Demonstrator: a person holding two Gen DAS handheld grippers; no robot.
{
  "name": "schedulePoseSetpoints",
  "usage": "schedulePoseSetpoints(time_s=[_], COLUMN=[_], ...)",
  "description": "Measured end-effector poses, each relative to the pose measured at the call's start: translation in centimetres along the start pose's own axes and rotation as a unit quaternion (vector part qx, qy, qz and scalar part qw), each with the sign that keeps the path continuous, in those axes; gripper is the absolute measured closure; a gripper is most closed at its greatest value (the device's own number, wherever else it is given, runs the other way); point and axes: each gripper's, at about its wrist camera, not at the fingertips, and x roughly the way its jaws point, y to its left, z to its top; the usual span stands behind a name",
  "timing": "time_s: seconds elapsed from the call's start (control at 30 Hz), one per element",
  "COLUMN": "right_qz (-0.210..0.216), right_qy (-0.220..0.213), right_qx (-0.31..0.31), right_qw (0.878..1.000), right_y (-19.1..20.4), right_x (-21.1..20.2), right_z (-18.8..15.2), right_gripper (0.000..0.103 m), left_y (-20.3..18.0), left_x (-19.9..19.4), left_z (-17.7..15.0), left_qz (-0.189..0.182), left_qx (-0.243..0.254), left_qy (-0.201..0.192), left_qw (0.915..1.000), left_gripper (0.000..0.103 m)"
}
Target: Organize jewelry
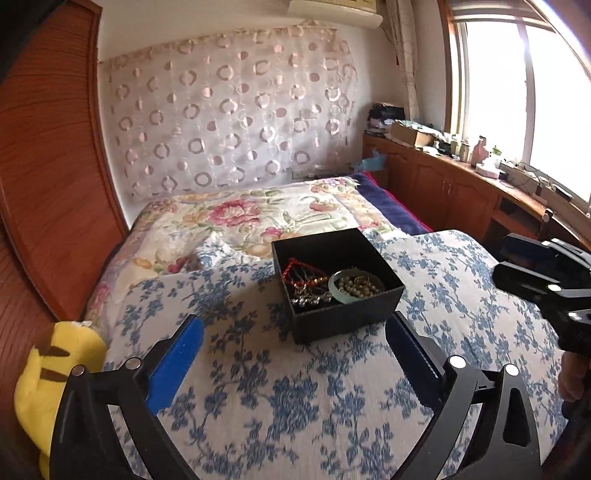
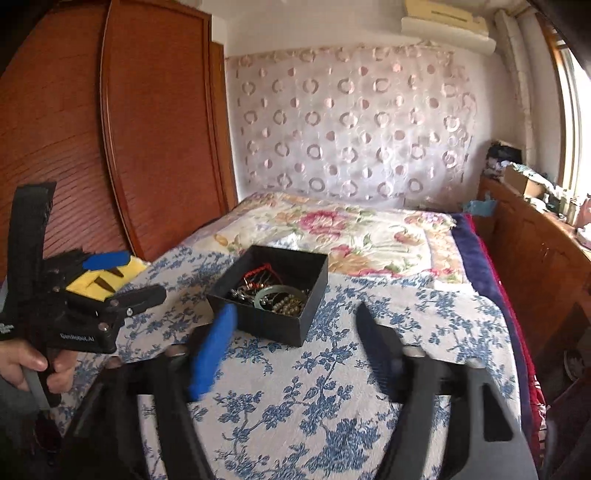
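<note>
Bedroom w/ bed (image 1: 258, 387) under blue-floral cover, pink-floral quilt (image 1: 240, 218) behind. Sheer circle-print curtain (image 1: 229, 110) on white back wall. Wood wardrobe (image 2: 147, 129) at left. Bright window (image 1: 517, 92) at right, above cluttered low wood cabinet (image 1: 443, 184). AC unit (image 2: 443, 18) up top.

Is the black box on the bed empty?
No, the black box on the blue-flowered bedspread holds jewelry: a green bangle, pale beads and a red cord.
</note>
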Motion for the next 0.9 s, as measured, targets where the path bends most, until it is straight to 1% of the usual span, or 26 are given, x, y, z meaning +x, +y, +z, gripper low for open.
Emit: schedulePoseSetpoints(time_s=[0.07,0.17,0.33,0.47,0.67,0.73,0.9], right_qz=[-0.007,-0.022,-0.041,-0.05,-0.051,-0.048,-0.049], right_qy=[-0.013,-0.029,-0.039,-0.04,-0.036,-0.035,-0.035], right_qx=[0.003,0.008,0.017,0.017,0.026,0.03,0.03], right_qw=[1.0,0.999,0.998,0.998,0.998,0.998,0.998], right_y=[0.0,0.2,0.5,0.7,0.9,0.9,0.9], right_x=[-1.1,-2.8,-4.3,-4.3,-4.1,-4.1,-4.1], right_z=[-0.1,-0.3,-0.8,-1.2,-1.9,-1.9,-2.0], right_gripper=[0.01,0.003,0.003,0.003,0.003,0.003,0.003], left_y=[0.0,-0.2,-0.4,-0.5,-0.3,-0.2,0.0], left_x=[-0.6,-1.9,-4.0,-4.7,-5.4,-5.6,-5.8], left_z=[-0.3,-0.8,-1.2,-1.6,-2.1,-2.4,-2.4], left_qz=[0.003,0.017,0.021,0.026,0.023,0.017,0.021], left_qx=[-0.003,-0.006,-0.012,-0.013,-0.022,-0.023,-0.028], left_qy=[0.0,-0.002,-0.018,-0.018,-0.026,-0.031,-0.034], left_qw=[1.0,0.9998,0.9995,0.9994,0.9991,0.9991,0.9988], left_gripper=[0.008,0.008,0.008,0.008,0.008,0.008,0.008])
